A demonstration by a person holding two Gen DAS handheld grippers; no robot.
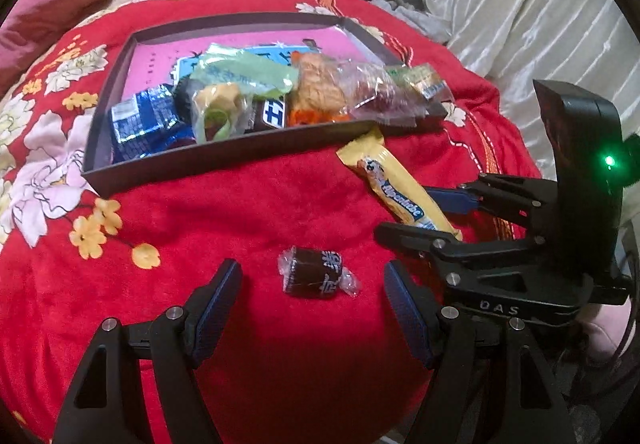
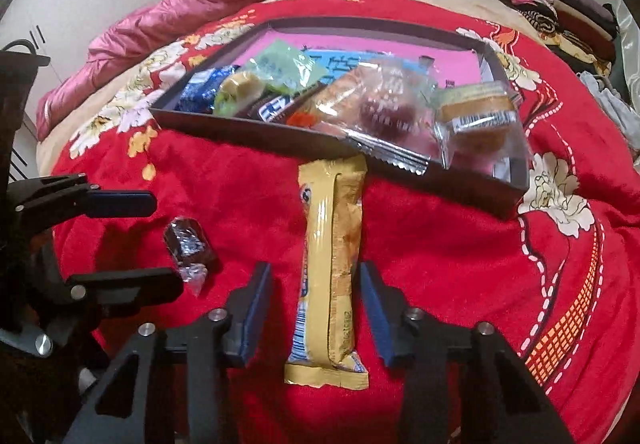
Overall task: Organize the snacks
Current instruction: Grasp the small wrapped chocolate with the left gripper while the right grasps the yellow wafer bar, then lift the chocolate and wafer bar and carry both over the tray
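Left claw (image 1: 312, 300): jaws spread, pads clear of the dark wrapped candy (image 1: 316, 273) that lay between them on the red floral blanket (image 1: 240, 212).
Right claw (image 2: 316, 308): jaws narrowed but still apart, yellow snack bar (image 2: 330, 264) lengthwise between them, pads not pressing it.
Shallow dark box (image 1: 224, 160): beyond both claws, pink floor inside.
Box contents: blue foil packet (image 1: 140, 120), green-wrapped pastry (image 1: 218, 104), clear-wrapped bun (image 1: 320, 88), small cake pack (image 2: 476, 112) overhanging the near wall.
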